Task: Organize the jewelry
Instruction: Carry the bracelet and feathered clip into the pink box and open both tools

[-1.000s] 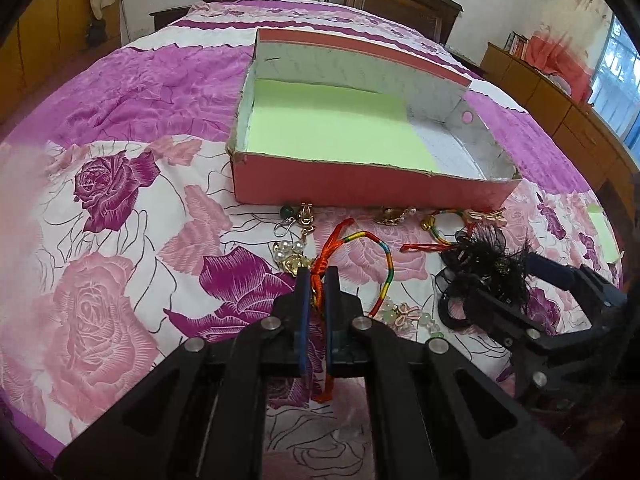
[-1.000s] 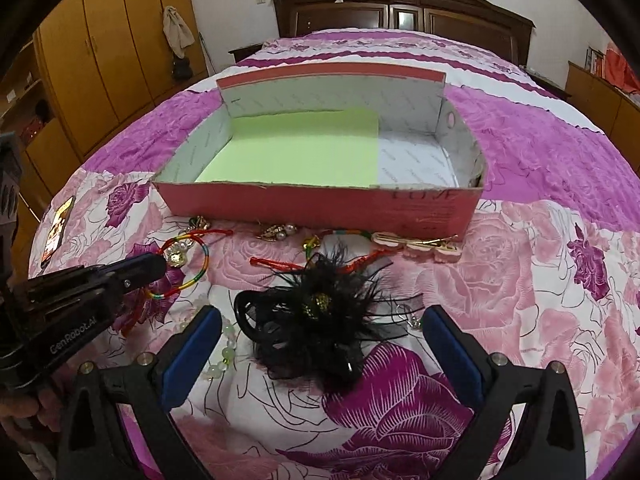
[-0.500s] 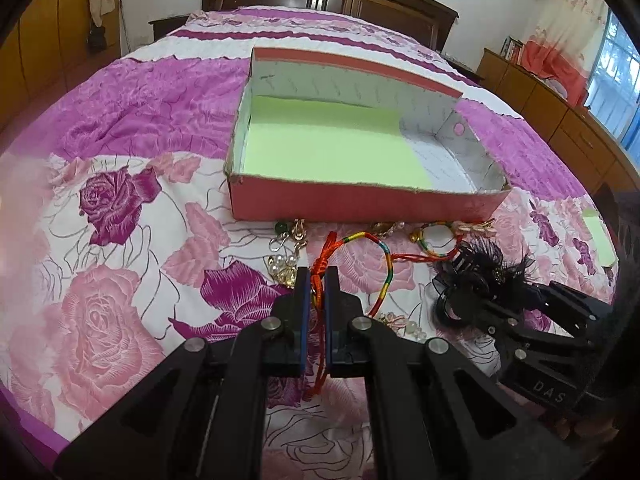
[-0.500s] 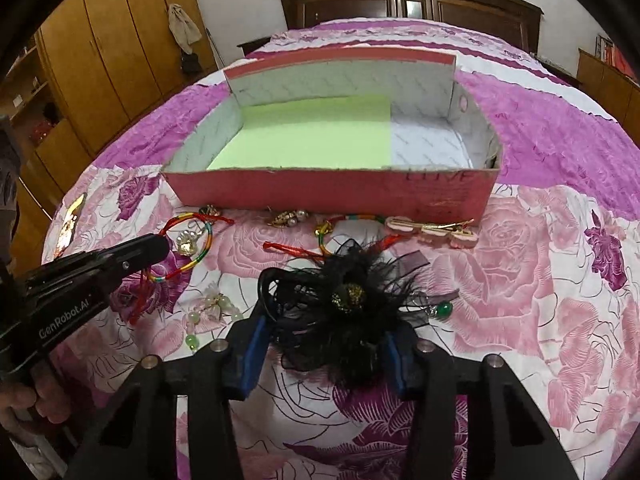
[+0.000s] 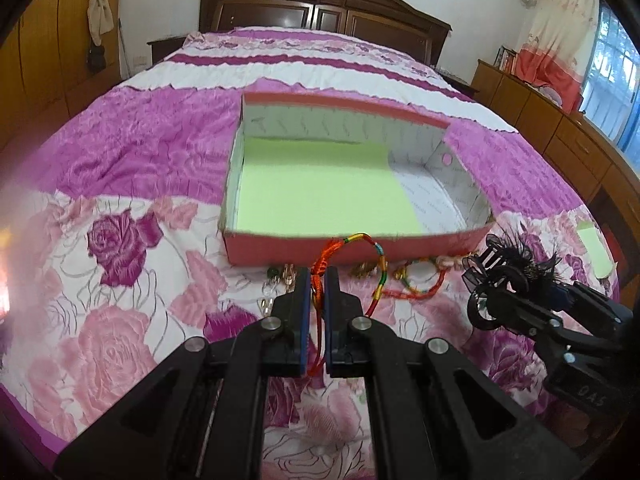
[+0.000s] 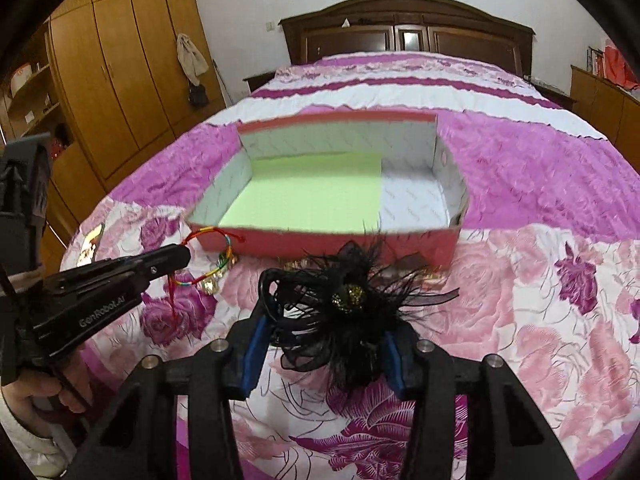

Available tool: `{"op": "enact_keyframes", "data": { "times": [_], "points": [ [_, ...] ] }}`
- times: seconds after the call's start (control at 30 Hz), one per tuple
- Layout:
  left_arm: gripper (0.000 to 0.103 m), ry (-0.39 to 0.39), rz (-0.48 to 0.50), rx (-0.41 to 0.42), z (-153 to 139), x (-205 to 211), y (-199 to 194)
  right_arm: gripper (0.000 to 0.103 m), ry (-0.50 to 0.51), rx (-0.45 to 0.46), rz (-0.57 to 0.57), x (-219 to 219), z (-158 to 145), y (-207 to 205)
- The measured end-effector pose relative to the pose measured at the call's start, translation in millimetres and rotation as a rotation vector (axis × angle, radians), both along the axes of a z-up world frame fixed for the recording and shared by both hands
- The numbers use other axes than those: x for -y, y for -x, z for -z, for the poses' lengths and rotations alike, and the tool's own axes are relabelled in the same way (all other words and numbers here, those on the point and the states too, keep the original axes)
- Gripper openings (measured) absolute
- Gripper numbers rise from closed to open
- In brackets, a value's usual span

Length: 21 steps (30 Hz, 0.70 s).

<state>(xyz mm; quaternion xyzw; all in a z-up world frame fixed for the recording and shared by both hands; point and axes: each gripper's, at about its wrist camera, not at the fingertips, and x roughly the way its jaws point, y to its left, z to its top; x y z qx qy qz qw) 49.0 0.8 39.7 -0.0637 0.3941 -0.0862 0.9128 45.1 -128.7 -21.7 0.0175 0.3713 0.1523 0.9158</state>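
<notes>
Left tongs: jaws pinched on bracelet cord, loop dangling ahead. Right tongs: clamped on feather clip. Box just ahead. Risk: loop snags box wall; thin cord slips; feathers crush.

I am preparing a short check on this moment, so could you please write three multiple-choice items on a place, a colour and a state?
1. Where does the black feather hairpiece sit?
A. inside the box
B. between the right tongs
C. on the wardrobe

2. What colour is the sheet lining the box?
A. light green
B. blue
C. black

3. How do the left tongs stand?
A. wide open
B. shut on the rainbow cord bracelet
C. out of view

Answers: 1 B, feathers fill the gap between the blue pads; 2 A, the green sheet covers most of the floor; 3 B, the red cord is pinched.
</notes>
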Motion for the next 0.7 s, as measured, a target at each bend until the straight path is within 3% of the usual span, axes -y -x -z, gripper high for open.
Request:
{"op": "enact_keyframes", "data": {
  "times": [0.33,0.7],
  "points": [
    [0.000,-0.012,0.016,0.072,-25,5,-30,0.051,-0.026,0.051,0.014,8,-28,-29],
    [0.000,-0.023,0.001,0.104,-35,10,-83,0.051,-0.018,0.069,0.046,11,-40,-90]
  ]
}}
